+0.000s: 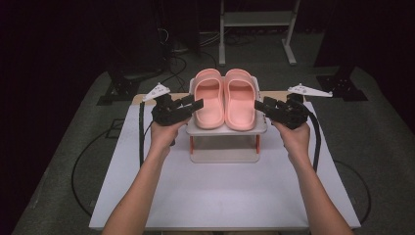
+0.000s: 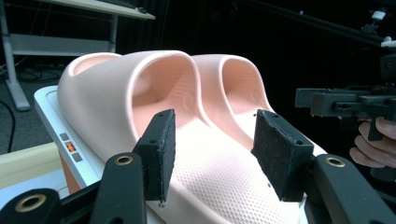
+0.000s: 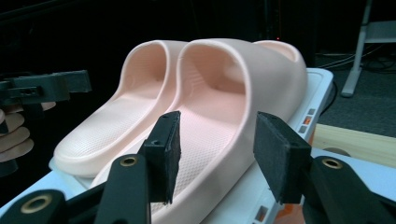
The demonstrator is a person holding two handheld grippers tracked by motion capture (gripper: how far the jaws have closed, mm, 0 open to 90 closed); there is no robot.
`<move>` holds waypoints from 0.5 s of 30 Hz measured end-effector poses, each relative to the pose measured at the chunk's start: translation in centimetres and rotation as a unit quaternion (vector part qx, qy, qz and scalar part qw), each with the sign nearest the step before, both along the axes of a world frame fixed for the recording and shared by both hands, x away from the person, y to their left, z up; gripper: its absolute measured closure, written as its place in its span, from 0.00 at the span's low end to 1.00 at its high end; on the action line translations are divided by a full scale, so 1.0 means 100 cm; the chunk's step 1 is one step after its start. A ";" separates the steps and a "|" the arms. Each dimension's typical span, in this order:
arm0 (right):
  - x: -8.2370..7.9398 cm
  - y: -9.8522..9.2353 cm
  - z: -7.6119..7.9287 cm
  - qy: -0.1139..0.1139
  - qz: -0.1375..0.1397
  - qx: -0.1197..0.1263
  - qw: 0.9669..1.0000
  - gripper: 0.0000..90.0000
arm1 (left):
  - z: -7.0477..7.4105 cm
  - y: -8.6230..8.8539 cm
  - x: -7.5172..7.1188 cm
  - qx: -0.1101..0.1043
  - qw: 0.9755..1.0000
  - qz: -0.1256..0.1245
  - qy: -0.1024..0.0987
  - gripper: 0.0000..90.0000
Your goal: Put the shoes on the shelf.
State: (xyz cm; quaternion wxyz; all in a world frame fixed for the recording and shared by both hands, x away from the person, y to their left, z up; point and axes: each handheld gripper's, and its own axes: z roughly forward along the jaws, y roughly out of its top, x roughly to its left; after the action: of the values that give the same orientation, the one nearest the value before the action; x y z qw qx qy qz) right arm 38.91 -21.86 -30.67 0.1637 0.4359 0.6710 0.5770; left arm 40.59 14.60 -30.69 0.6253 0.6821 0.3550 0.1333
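A pair of pink slippers stands side by side on a small white two-tier rack (image 1: 225,131) on the white table. My left gripper (image 1: 195,104) is level with the outer side of the left slipper (image 1: 209,100), held in a hand. In the left gripper view its jaws (image 2: 219,154) stand open, with the left slipper's (image 2: 116,93) heel end seen between the pads and untouched. My right gripper (image 1: 259,105) mirrors it at the outer side of the right slipper (image 1: 239,100). Its jaws (image 3: 217,154) are open around that slipper's (image 3: 261,79) edge, pads clear of it.
The white table (image 1: 225,196) stretches toward the person, both forearms above it. A wooden strip (image 1: 279,94) lies behind the rack. A metal frame (image 1: 254,19) and dark stands (image 1: 122,83) are on the floor beyond, and cables (image 1: 78,166) loop at the table's sides.
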 end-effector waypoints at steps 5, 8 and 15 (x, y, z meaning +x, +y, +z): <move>-0.006 0.002 -0.002 0.000 0.010 -0.007 1.000 0.55 | 0.000 0.000 -0.008 0.005 1.000 -0.012 -0.002 0.52; -0.010 0.001 -0.004 -0.001 0.012 -0.006 1.000 0.54 | 0.000 -0.001 -0.011 -0.006 1.000 -0.019 -0.001 0.50; -0.016 0.000 -0.006 -0.002 0.018 -0.001 1.000 0.53 | 0.003 -0.003 -0.021 0.002 0.999 -0.032 -0.007 0.49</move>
State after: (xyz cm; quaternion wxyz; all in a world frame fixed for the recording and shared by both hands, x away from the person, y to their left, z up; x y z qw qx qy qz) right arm 37.27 -21.82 -31.26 0.1552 0.4225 0.6787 0.5803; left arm 38.49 14.28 -30.41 0.6302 0.6933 0.3287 0.1187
